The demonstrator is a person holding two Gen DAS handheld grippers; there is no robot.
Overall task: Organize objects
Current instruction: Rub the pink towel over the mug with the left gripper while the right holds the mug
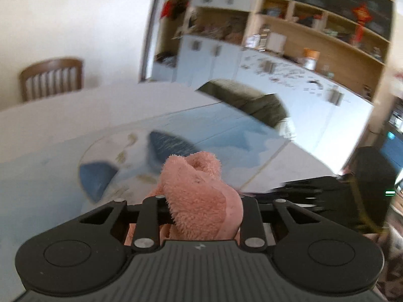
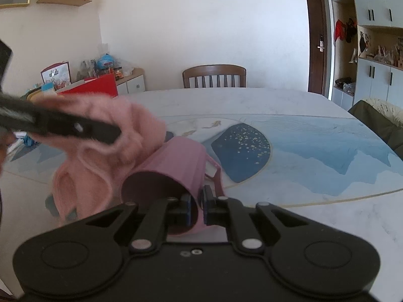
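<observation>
My left gripper (image 1: 201, 201) is shut on a fluffy pink towel (image 1: 199, 191) that bunches up between the fingers and hides the tips. In the right wrist view the same towel (image 2: 100, 136) hangs from the left gripper (image 2: 110, 133), lifted above the table at the left. My right gripper (image 2: 197, 206) is shut on the rim of a pink ribbed mug (image 2: 173, 166), which is tilted with its opening facing the camera and its handle to the right. Towel and mug are close together; whether they touch I cannot tell.
The table (image 2: 277, 105) has a blue and white printed top. A wooden chair (image 2: 214, 75) stands at its far side. A dark green coat (image 2: 377, 120) lies at the right edge. A cluttered side cabinet (image 2: 126, 80) stands at the back left, and shelves and cupboards (image 1: 289, 58) line the far wall.
</observation>
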